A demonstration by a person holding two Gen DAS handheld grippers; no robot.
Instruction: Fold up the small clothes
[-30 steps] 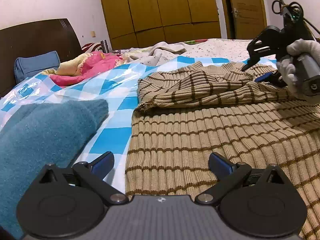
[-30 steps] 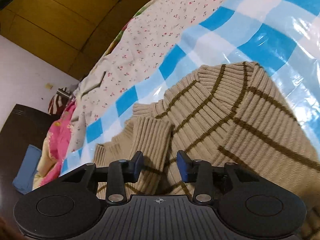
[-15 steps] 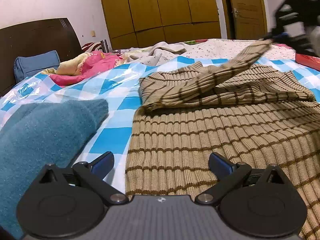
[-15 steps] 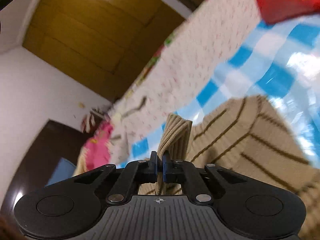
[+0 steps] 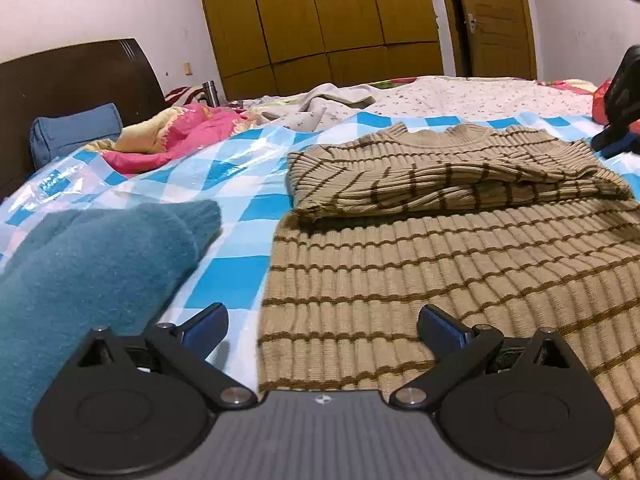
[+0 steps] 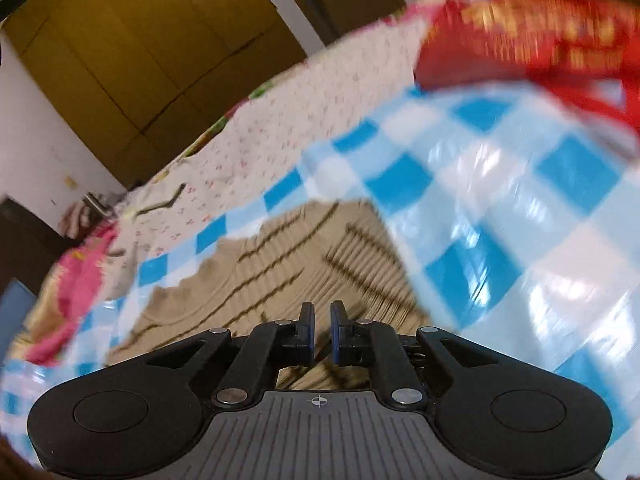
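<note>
We see a tan striped sweater spread flat on a blue checked sheet covering a bed, its sleeves folded across the chest near the collar. A teal garment lies just beside it on the left. Our left gripper hovers at the sweater's near hem, jaws wide apart and holding nothing. Our right gripper, over the sweater's far right shoulder in a blurred view, has jaws opening from a narrow gap, with nothing between them. To fold well, we judge both grippers should pinch the hem corners evenly and lift together, keeping the sleeves tucked.
</note>
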